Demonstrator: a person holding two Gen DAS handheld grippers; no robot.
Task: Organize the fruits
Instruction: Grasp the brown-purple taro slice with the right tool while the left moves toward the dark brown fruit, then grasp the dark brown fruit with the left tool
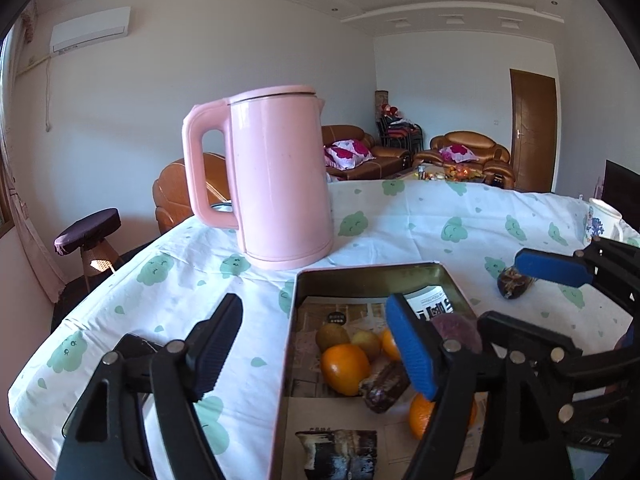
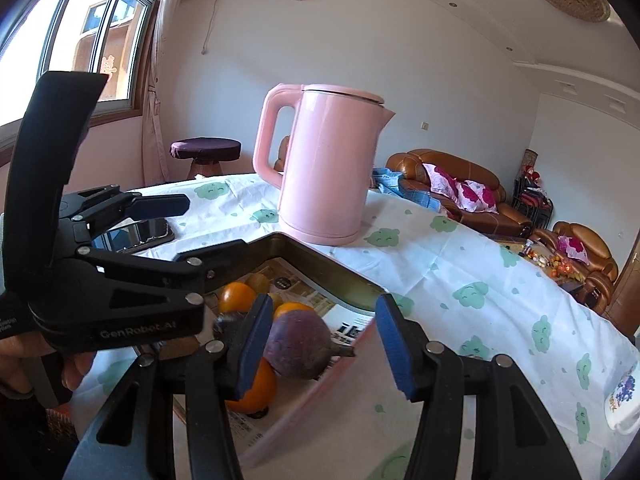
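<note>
Fruit is being gathered into a tin: in the right wrist view the right gripper [image 2: 324, 320] is spread wide over the near rim, and a purple fruit [image 2: 298, 344] is seen against its left blue pad [image 2: 252, 346], clear of the other pad. It is not clamped. Whether it rests on the fruit beneath or hangs in the air cannot be told.

At nine o'clock the left gripper [image 2: 212, 226] is held wide and empty over the tin's far corner. Inside the paper-lined tin [image 1: 295, 320], oranges [image 1: 345, 368], a kiwi [image 1: 332, 336] and a dark oblong piece [image 1: 384, 386] are already collected.

The step in hand is judged to be the placing of the purple fruit. One dark fruit [image 1: 514, 284] is left out on the cloud-print cloth [image 1: 400, 224], at two o'clock from the tin in the left wrist view, beside the right gripper's far finger. It is likely next: the open jaws would have to be swung over it, lowered and closed gently.

Beyond, at twelve o'clock, a pink kettle [image 1: 280, 184] stands just behind the tin.
</note>
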